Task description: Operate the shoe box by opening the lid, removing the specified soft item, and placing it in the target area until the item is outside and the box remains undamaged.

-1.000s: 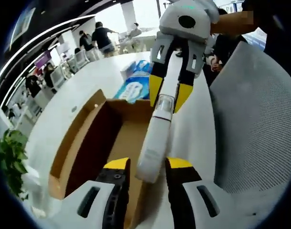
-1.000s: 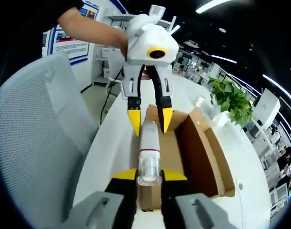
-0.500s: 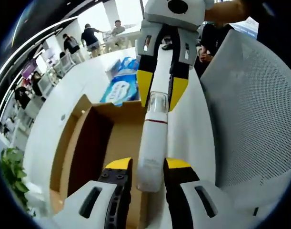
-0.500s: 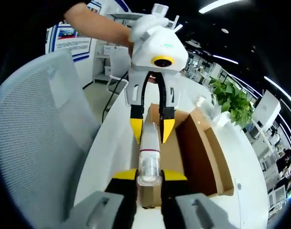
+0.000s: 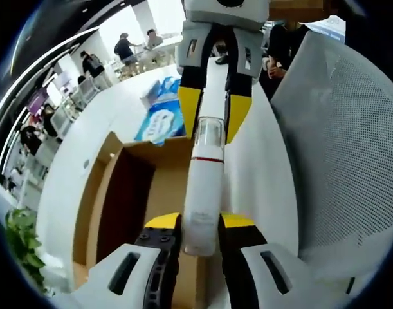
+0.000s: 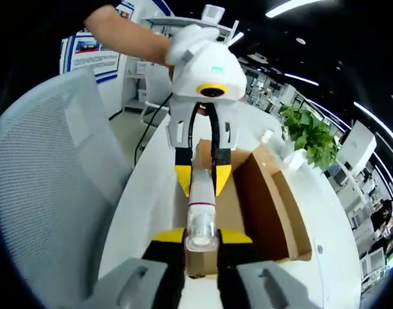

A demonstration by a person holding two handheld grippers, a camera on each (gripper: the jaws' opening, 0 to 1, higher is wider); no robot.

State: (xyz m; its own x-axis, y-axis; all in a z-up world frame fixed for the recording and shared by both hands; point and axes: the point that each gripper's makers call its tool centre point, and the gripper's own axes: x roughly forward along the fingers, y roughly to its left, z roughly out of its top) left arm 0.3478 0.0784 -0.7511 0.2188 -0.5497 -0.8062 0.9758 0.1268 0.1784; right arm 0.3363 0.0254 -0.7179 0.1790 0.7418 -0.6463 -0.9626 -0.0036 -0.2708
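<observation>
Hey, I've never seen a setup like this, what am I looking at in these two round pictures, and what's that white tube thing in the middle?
There is no robot here: a person holds a hand-held gripper in each hand, and a fisheye camera rides on each one. The left gripper view looks along the left gripper, whose yellow-tipped fingers rise from the bottom. The right gripper faces it from above. The right gripper view is the reverse, taken from the other end.

Between them is a white tube with a clear cap. Each gripper is shut on one end, so the tube spans the two, held above an open cardboard box. The box sits on a white table, with blue packets beyond it and a grey mesh chair beside.
</observation>
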